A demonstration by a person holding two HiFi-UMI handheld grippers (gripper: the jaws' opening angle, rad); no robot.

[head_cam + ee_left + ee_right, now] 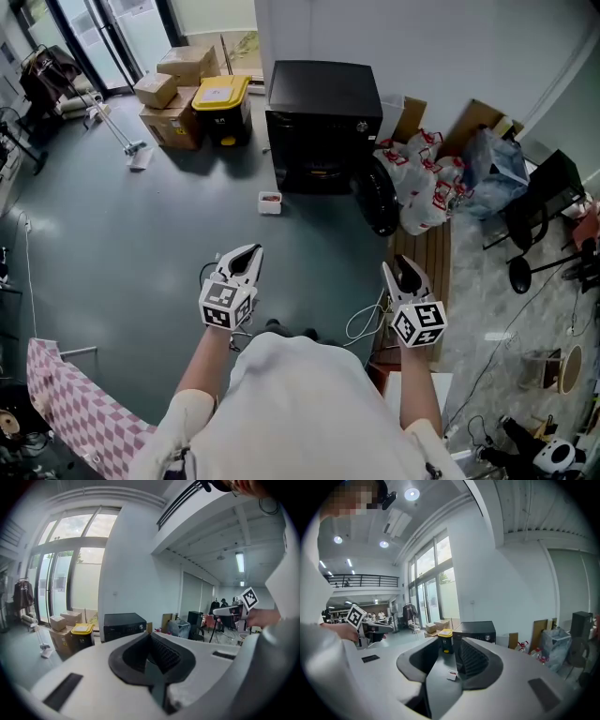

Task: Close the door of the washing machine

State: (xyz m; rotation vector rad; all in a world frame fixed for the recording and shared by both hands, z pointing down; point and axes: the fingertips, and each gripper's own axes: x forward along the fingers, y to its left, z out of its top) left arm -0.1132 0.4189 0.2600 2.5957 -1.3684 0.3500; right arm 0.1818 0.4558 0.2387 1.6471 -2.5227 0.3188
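Note:
The black washing machine (323, 122) stands against the white wall ahead, well away from both grippers. Its round dark door (380, 197) hangs swung out at the machine's right side. My left gripper (246, 255) floats over the green floor, its pads meeting at the tips with nothing in them. My right gripper (403, 267) is level with it further right, jaws apart and empty. The washing machine (124, 624) appears small beyond the left gripper (150, 637). In the right gripper view the washing machine (478, 631) sits past the right gripper (449, 644).
Cardboard boxes (173, 94) and a yellow-lidded bin (223, 108) stand left of the machine. White plastic bags (427, 178) pile up on its right, above a wooden pallet (431, 262). A small white container (270, 202) and a cable (366, 323) lie on the floor.

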